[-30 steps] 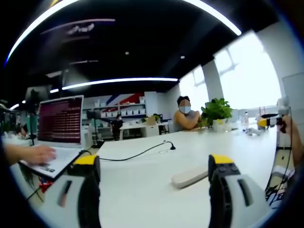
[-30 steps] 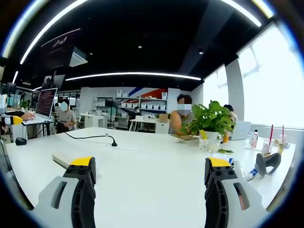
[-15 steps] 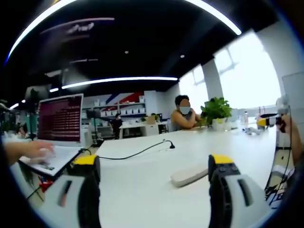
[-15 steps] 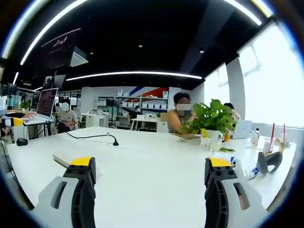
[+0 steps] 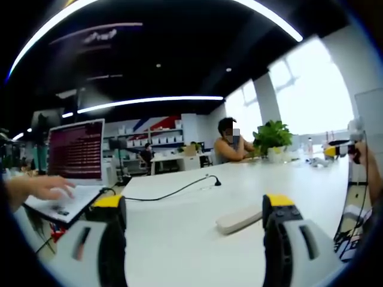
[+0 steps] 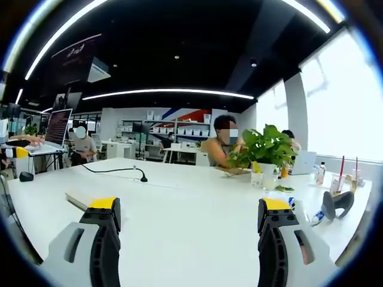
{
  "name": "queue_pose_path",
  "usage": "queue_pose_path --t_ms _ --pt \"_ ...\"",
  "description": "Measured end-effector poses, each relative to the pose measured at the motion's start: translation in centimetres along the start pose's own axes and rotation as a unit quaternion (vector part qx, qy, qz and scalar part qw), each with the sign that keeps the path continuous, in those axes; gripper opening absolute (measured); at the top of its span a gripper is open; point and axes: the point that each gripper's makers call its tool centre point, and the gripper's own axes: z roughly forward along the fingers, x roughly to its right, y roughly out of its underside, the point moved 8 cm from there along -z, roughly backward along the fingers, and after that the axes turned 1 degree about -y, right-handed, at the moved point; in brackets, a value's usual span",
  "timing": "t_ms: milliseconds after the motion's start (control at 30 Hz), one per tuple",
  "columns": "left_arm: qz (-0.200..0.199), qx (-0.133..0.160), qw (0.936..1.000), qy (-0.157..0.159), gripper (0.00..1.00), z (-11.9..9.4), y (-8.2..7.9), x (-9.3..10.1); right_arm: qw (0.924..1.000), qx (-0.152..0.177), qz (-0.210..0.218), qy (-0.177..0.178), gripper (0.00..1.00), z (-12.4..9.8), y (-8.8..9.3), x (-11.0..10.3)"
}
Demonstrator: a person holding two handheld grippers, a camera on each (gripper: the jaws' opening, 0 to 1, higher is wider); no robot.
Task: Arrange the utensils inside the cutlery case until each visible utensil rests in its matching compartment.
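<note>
Both tongs (image 5: 194,206) (image 6: 190,209) gape — above white table (image 6: 179,203).

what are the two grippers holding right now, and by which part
Nothing. The left gripper and right gripper both stand open over the white table, jaws empty.

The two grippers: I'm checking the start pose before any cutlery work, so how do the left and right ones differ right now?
The left gripper has a flat pale bar on the table between its jaws; the right gripper has bare tabletop there. The left faces the laptop close by; the right sees that laptop far off, with the potted plant ahead. Both are open, empty, yellow-tipped.
</note>
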Motion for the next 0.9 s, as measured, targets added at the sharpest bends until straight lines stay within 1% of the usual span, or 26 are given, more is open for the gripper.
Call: queue_pose_path --t_ms 133,233,500,900 --pt "0.002 -0.005 1.0 0.002 1.0 0.17 0.22 0.17 1.0 -0.003 0.001 -0.001 0.99 0.19 0.14 0.02" --pt "0.003 -0.003 1.0 0.005 1.0 0.18 0.15 0.28 1.0 -0.006 0.002 -0.006 0.99 0.14 0.27 -0.14" --pt "0.004 -0.001 1.0 -0.002 1.0 0.14 0.16 0.01 1.0 -0.004 -0.001 -0.002 0.99 0.09 0.12 -0.1" --pt "0.007 -0.009 0.9999 -0.006 1.0 0.28 0.47 -0.11 1.0 -0.006 0.0 -0.005 0.99 0.09 0.19 -0.23"
